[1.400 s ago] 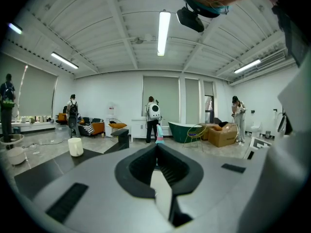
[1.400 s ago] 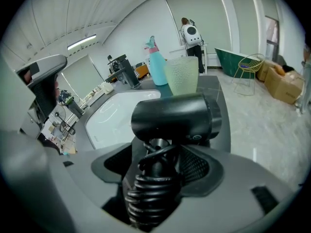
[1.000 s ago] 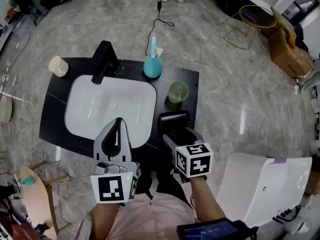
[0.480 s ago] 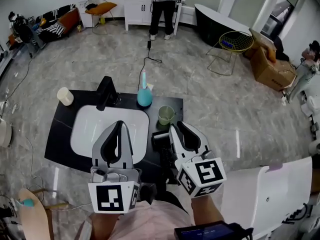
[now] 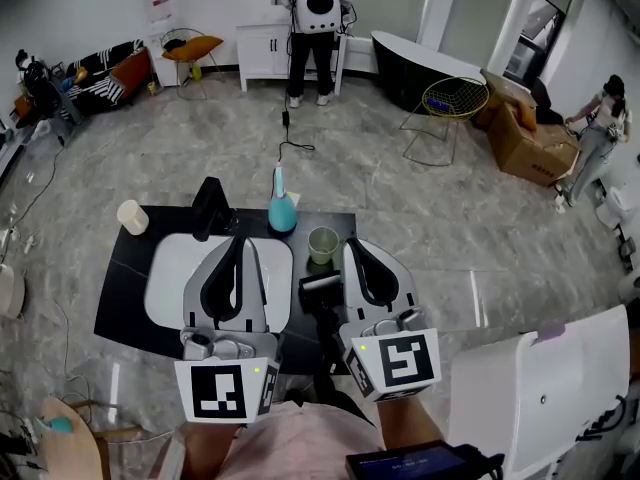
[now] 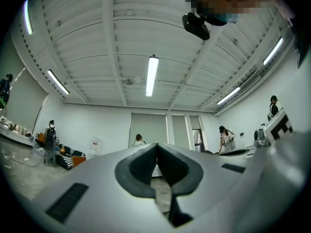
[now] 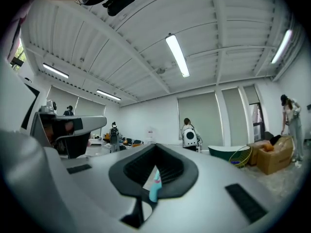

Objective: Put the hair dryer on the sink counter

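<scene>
Head view: a black counter [image 5: 125, 303] with a white basin [image 5: 170, 278] stands on a grey marbled floor [image 5: 420, 218] in a wide white room. The hair dryer [image 5: 320, 288] lies on the counter just right of the basin, its lower part cut off behind the right claw [image 5: 352, 246]. The right claw and the left claw [image 5: 238, 240] are both pressed together, holding nothing.

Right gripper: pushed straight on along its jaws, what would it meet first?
Probably nothing close: the shut right gripper points out into the open room. The teal toothbrush shows just below that line, so it could be clipped; depth is unclear.
</scene>
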A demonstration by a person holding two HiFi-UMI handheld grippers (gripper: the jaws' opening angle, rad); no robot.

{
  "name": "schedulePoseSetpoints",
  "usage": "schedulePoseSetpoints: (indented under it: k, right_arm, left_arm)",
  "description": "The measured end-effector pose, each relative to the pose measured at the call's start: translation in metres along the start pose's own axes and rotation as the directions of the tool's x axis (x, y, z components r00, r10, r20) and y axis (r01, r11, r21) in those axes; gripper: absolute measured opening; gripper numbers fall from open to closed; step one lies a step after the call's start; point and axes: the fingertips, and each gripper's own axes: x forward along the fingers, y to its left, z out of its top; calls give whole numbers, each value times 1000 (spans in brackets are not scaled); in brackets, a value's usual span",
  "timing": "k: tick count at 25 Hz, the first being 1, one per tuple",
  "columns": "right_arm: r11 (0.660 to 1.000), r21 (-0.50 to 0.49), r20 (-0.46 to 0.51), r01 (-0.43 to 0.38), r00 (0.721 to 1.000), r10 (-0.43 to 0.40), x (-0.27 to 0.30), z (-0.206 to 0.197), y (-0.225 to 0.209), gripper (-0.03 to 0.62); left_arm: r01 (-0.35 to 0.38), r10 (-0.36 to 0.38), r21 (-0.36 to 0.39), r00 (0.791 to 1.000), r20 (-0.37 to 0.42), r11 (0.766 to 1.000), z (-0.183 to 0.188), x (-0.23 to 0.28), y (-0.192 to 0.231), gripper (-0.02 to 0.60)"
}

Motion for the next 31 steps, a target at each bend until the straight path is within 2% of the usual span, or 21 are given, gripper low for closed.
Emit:
schedulePoseSetpoints:
  k: [13, 31]
  right_arm:
    - [1000, -18, 34, -9, 999, 10, -6, 7, 3, -3]
    - [1000, -14, 27, -15, 1000, 15, -9, 12, -2, -3]
  left_arm:
    - [8, -8, -6, 1000, 7, 1000, 0, -1, -6, 9]
    - [2, -2, 0, 1000, -8, 1000, 1, -2, -14, 9]
